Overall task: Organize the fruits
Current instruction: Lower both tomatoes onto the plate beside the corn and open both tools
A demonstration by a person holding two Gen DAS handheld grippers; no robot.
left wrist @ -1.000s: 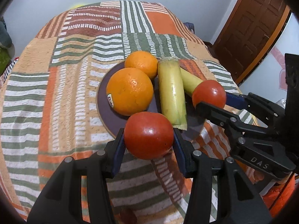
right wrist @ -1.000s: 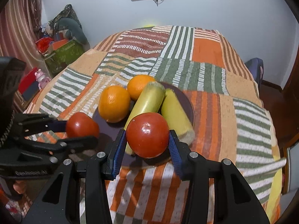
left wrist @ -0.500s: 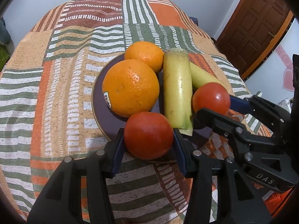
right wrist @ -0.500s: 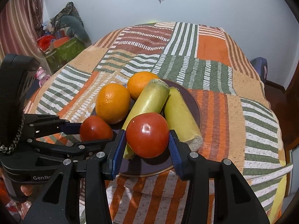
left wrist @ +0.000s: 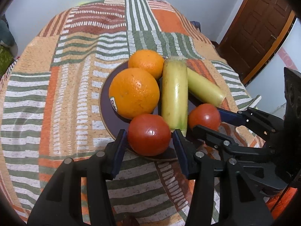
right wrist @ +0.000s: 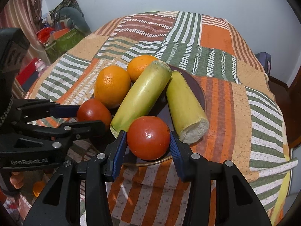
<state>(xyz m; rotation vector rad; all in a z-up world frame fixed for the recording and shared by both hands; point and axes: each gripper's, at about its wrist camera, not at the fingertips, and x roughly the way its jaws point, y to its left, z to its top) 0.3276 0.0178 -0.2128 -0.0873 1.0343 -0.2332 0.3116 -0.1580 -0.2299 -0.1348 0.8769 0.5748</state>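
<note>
A striped patchwork tablecloth [left wrist: 79, 86] covers the table, a brown wooden door [left wrist: 263, 28] behind, a green box [right wrist: 62, 43] aside.

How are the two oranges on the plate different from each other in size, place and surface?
The near orange looks bigger than the far orange, though it is also closer to the camera. The near orange carries a small sticker low on its side; the far orange shows none. The near orange sits mid-plate; the far orange sits at the back rim. Both are round, orange, touching, and beside the long yellow-green piece.
</note>
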